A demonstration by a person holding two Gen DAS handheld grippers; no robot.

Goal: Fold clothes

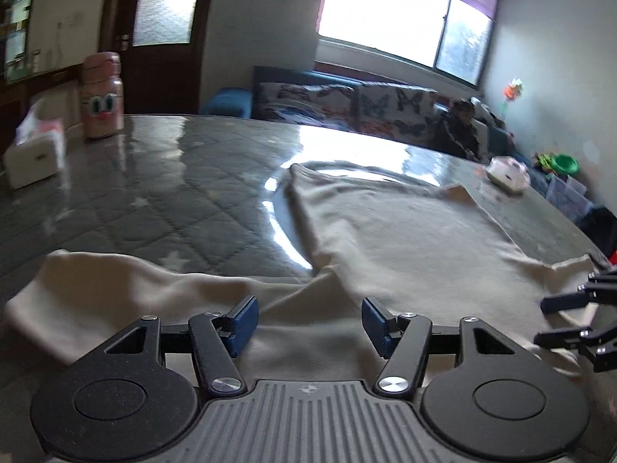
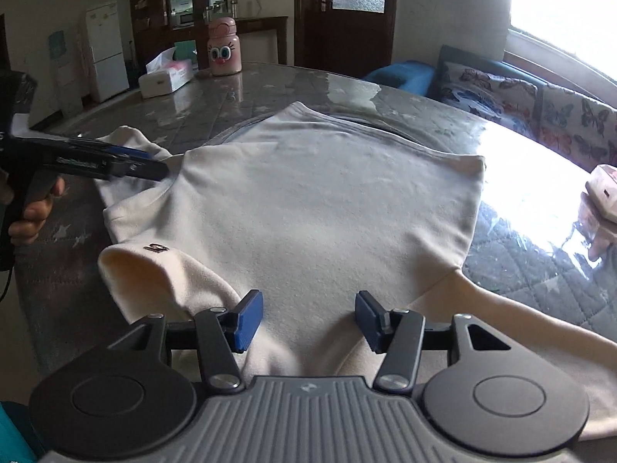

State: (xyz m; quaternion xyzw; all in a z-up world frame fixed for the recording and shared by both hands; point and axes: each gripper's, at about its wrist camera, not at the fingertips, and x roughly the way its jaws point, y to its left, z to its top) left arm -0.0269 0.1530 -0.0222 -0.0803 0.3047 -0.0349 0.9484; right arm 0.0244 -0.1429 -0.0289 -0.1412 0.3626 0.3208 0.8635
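A cream shirt [image 2: 327, 200] lies spread flat on the table [image 2: 532, 254], with its hem towards the far side. One sleeve [image 2: 520, 320] runs out to the near right, and the other sleeve [image 1: 115, 293] lies near the left. My left gripper [image 1: 310, 324] hovers open just over the cloth between that sleeve and the body, with nothing between its blue pads [image 1: 243, 324]. In the right wrist view a hand [image 2: 34, 212] holds the left gripper [image 2: 154, 168]. My right gripper [image 2: 308, 320] is open above the near shoulder area, pads apart and not pinching. It shows at the left wrist view's right edge [image 1: 555, 320].
A pink bottle with a cartoon face [image 2: 224, 52] and a tissue box [image 2: 166, 77] stand at the table's far left. A small pale object [image 2: 601, 193] sits at the right edge. Behind the table is a sofa with butterfly cushions [image 1: 347, 104].
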